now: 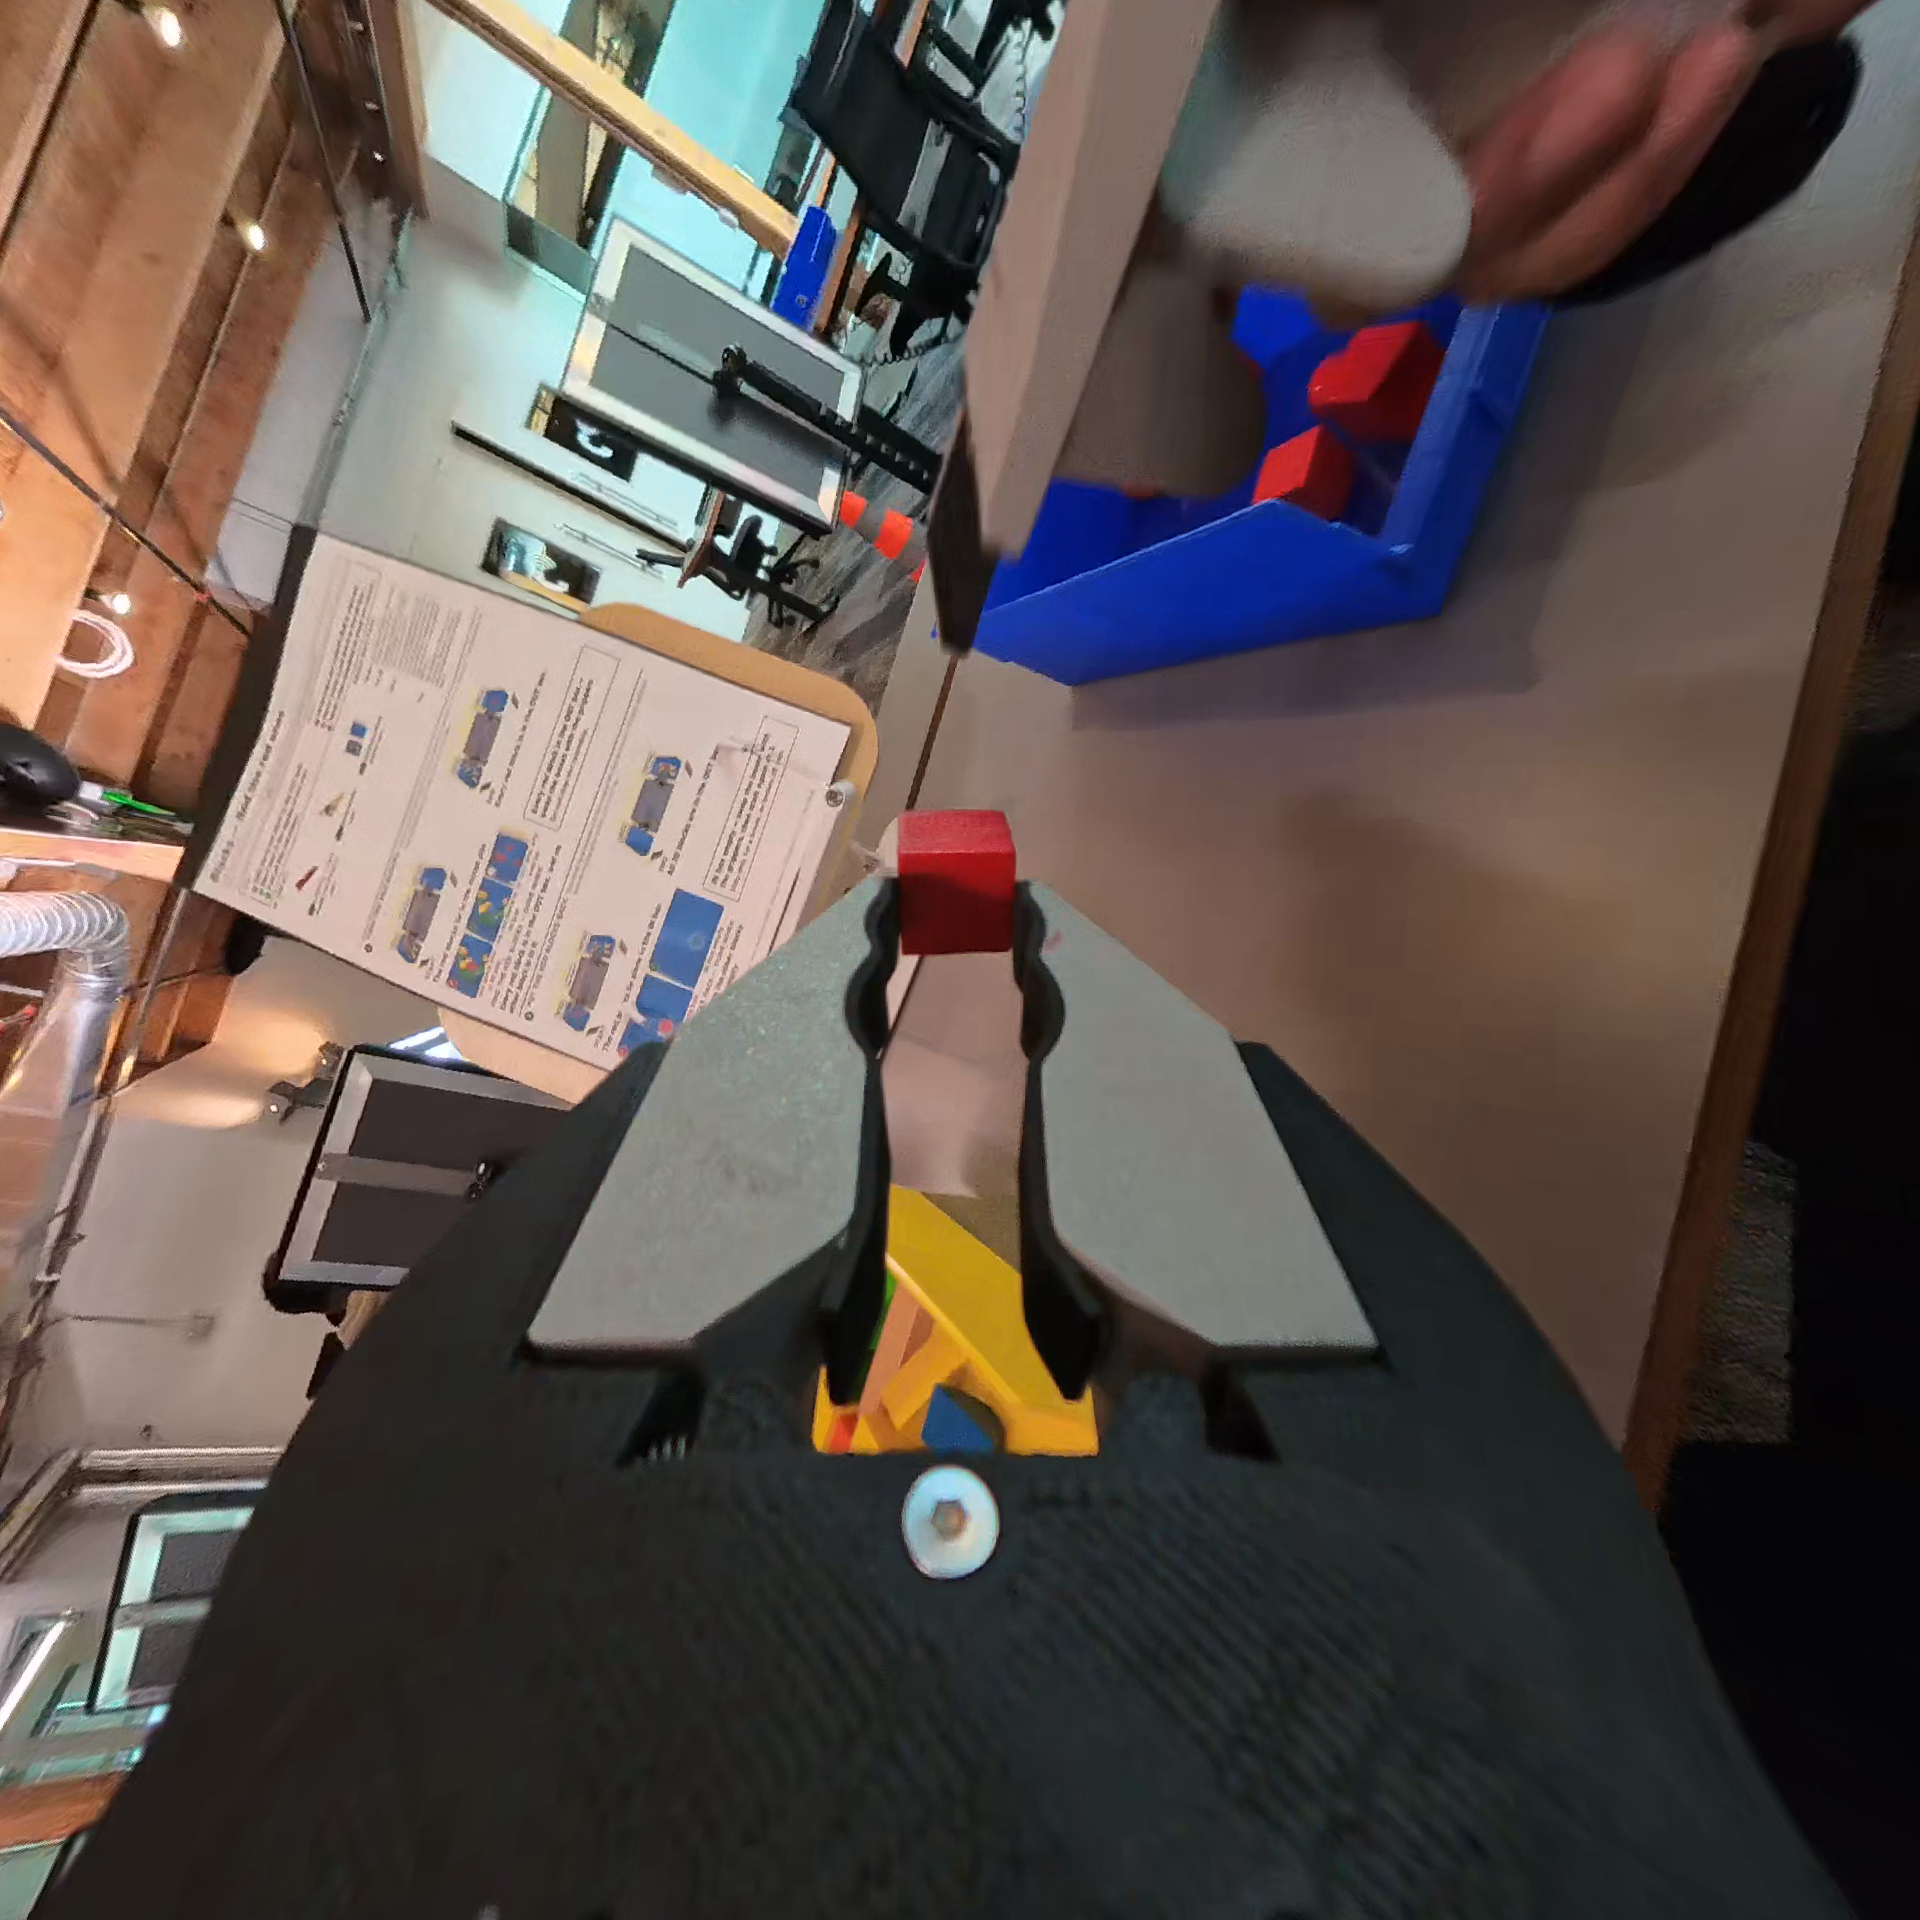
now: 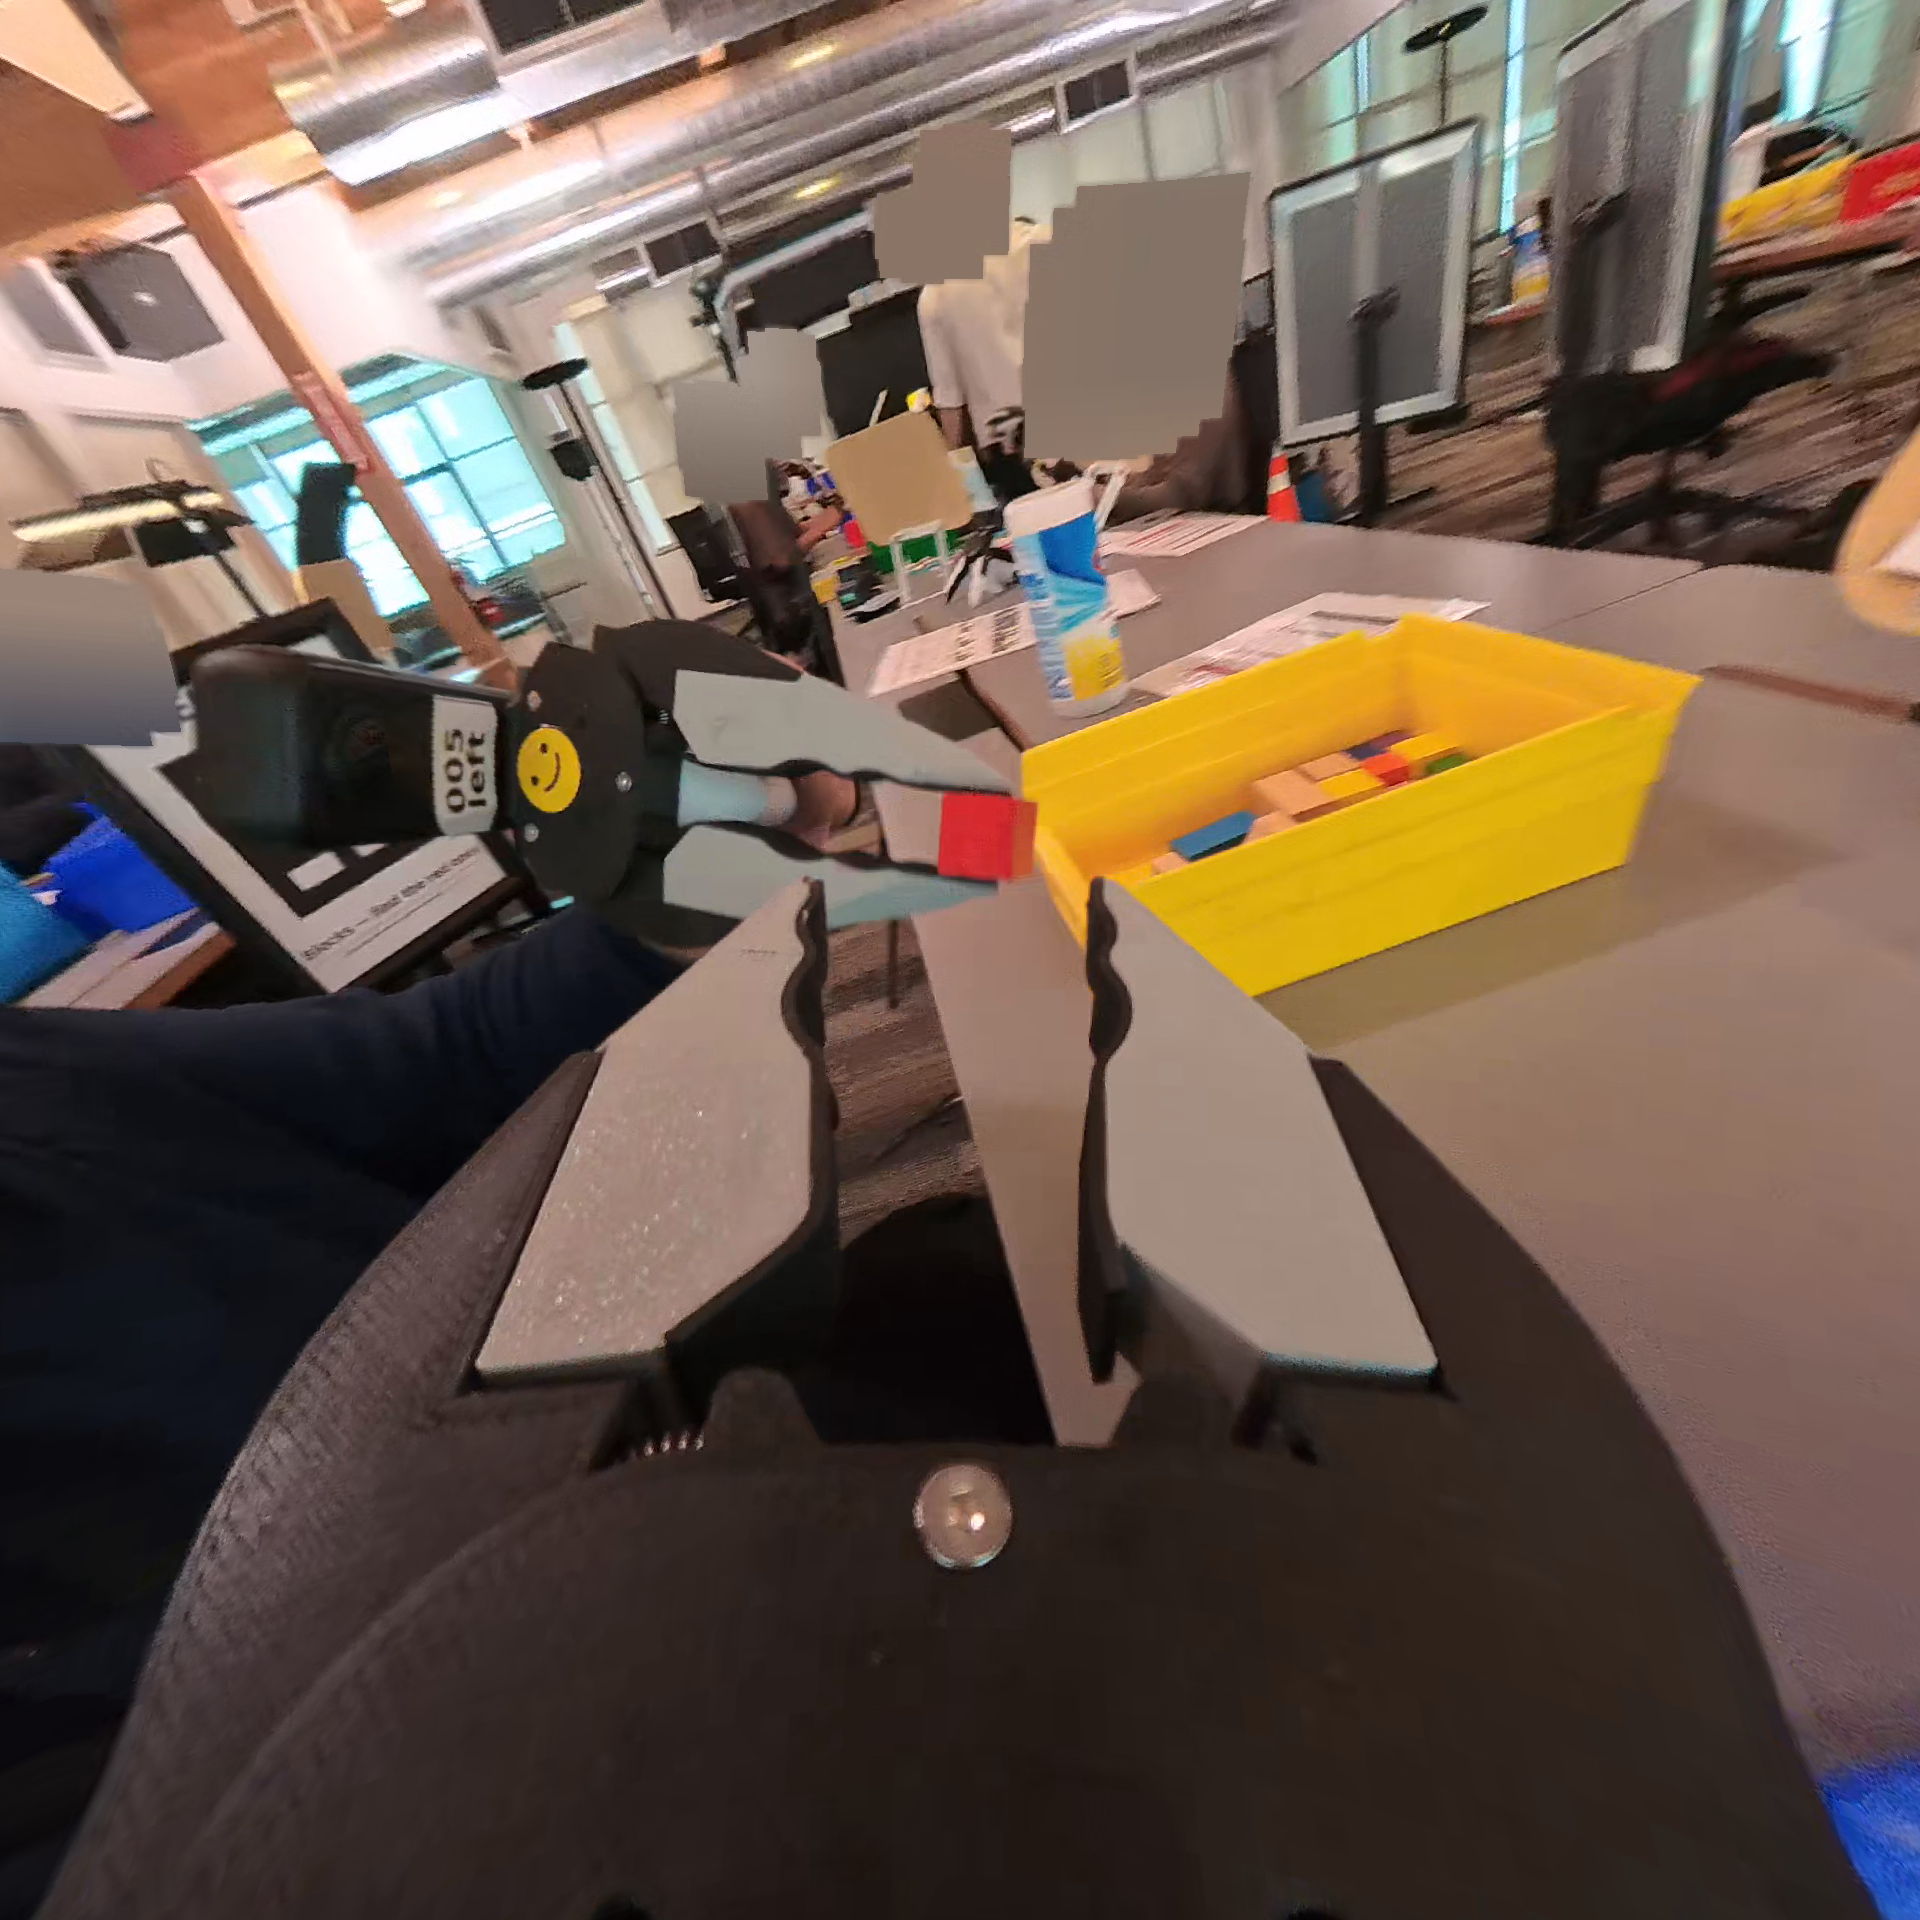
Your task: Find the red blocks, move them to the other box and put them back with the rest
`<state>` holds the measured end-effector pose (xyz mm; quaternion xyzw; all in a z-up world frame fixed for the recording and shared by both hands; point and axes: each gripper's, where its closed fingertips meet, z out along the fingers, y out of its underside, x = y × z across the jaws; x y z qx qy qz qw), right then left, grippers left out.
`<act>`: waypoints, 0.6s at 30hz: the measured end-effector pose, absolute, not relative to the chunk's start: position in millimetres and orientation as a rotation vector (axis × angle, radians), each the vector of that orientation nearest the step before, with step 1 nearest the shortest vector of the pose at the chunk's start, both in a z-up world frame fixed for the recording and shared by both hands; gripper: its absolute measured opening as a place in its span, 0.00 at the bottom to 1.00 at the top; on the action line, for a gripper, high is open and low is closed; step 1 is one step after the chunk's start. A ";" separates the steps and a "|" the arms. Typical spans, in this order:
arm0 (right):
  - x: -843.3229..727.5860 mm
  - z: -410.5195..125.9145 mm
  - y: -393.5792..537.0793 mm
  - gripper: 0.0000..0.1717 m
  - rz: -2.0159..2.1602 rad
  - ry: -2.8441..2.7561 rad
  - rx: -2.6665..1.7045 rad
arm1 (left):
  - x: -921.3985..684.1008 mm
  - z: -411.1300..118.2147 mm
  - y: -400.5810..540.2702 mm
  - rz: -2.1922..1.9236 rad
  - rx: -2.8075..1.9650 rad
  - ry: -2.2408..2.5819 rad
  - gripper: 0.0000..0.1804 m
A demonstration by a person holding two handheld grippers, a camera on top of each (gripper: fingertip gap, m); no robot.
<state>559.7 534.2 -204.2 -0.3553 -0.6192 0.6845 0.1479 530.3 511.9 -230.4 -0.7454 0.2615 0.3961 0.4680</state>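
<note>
Red block [image 1: 954, 883] sits clamped at the left gripper [image 1: 954, 902] fingers' very tips, centre frame; likely to slip. Right gripper [image 2: 951, 914] fingers stand apart, empty.

I see a red block [image 1: 954, 883] that looks like smooth painted wood. My gripper fingers [image 2: 686, 1143] look grainy and matt grey. The yellow box [image 2: 1455, 862] and blue box [image 1: 1195, 582] look like smooth plastic.

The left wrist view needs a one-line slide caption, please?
Left claw grips a red cube above the table, with the blue box of red blocks ahead.
</note>
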 end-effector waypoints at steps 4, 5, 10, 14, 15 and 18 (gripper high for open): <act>553.6 -217.1 515.0 0.26 1.929 -1.825 -1.027 | 542.8 -232.4 520.6 1.025 -1.791 0.677 0.11; 551.3 -220.1 513.2 0.26 1.904 -1.830 -1.031 | 546.2 -236.4 522.9 1.012 -1.801 0.687 0.11; 540.5 -242.1 513.8 0.16 1.751 -1.899 -1.068 | 548.8 -245.0 531.1 1.044 -1.806 0.690 0.11; 535.1 -243.8 521.4 0.11 1.684 -1.877 -1.066 | 542.5 -246.0 535.4 1.037 -1.784 0.615 0.11; 534.0 -243.4 525.1 0.11 1.646 -1.866 -1.062 | 541.0 -246.1 534.6 1.028 -1.782 0.590 0.11; 535.3 -233.4 546.3 0.11 1.539 -1.789 -1.052 | 540.5 -248.1 528.2 0.895 -1.785 0.468 0.00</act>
